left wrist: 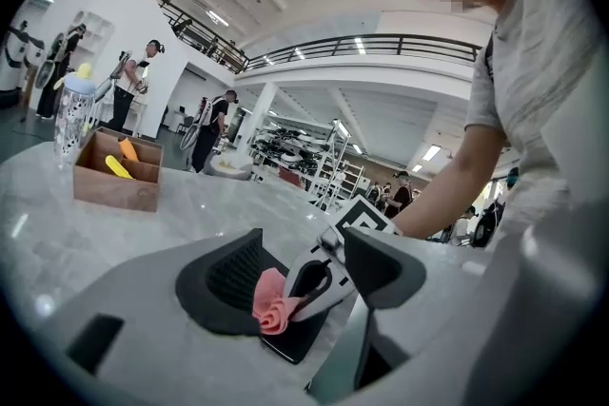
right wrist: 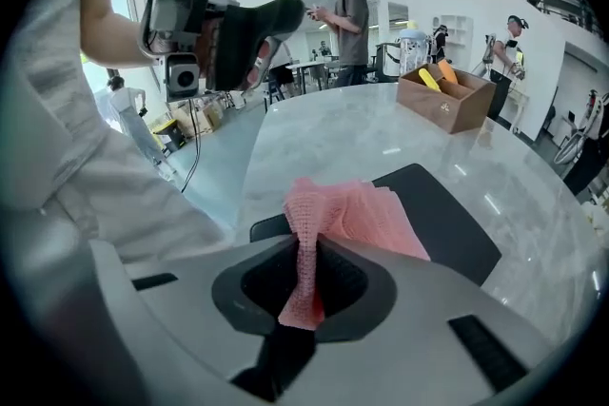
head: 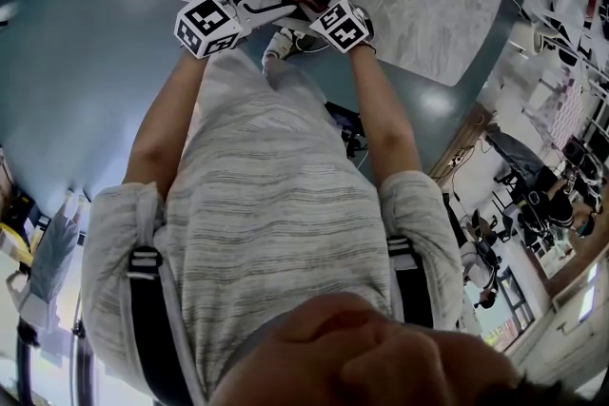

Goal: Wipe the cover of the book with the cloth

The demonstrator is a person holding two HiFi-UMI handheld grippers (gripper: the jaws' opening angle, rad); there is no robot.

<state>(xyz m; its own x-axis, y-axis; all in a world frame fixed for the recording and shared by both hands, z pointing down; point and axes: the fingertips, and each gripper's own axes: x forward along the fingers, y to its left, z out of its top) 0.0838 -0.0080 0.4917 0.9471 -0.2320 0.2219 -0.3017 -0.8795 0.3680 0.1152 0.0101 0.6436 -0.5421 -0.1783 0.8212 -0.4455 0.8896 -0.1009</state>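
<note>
No legible text, number or brand anywhere. Only square coded patterns on the gripper cubes (head: pixel 207 24), not words.

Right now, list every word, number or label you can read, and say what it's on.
None can be read.
Book: black cover, no print visible.
Cloth: plain pink.
Marker cubes: black-and-white square patterns, no letters.
Wooden box: nothing legible.

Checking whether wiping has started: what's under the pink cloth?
The black book lies under the cloth, which the right gripper pinches. The cover beneath the cloth is hidden.
</note>
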